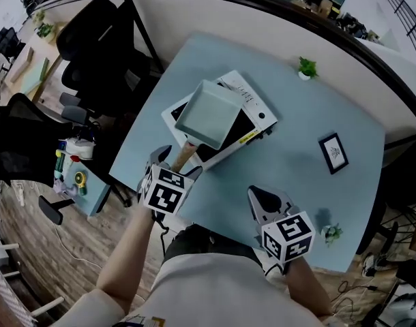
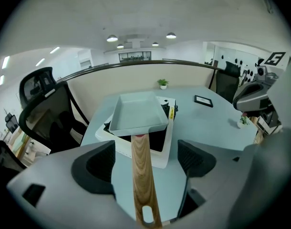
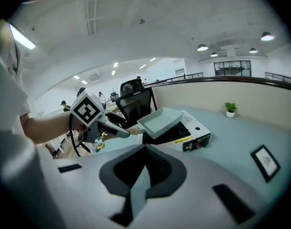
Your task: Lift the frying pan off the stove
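A pale grey-green square frying pan (image 1: 206, 114) sits on a white stove with a black top (image 1: 252, 107) in the middle of the pale blue table (image 1: 310, 114). Its wooden handle (image 1: 183, 157) points at me. My left gripper (image 1: 177, 162) is open. Its jaws stand on either side of the handle (image 2: 143, 166), and the pads (image 2: 95, 168) do not touch it. My right gripper (image 1: 264, 199) is near the table's front edge, right of the stove and away from the pan. Its pads (image 3: 157, 168) meet at the tips with nothing between them. The right gripper view shows the pan (image 3: 161, 120) and the left gripper (image 3: 124, 131).
Right of the stove lies a small black picture frame (image 1: 333, 152). One small potted plant (image 1: 306, 67) stands at the table's back, another (image 1: 331, 233) by the front right corner. Black office chairs (image 1: 92, 39) stand to the left, and a partition wall (image 1: 262, 19) runs behind the table.
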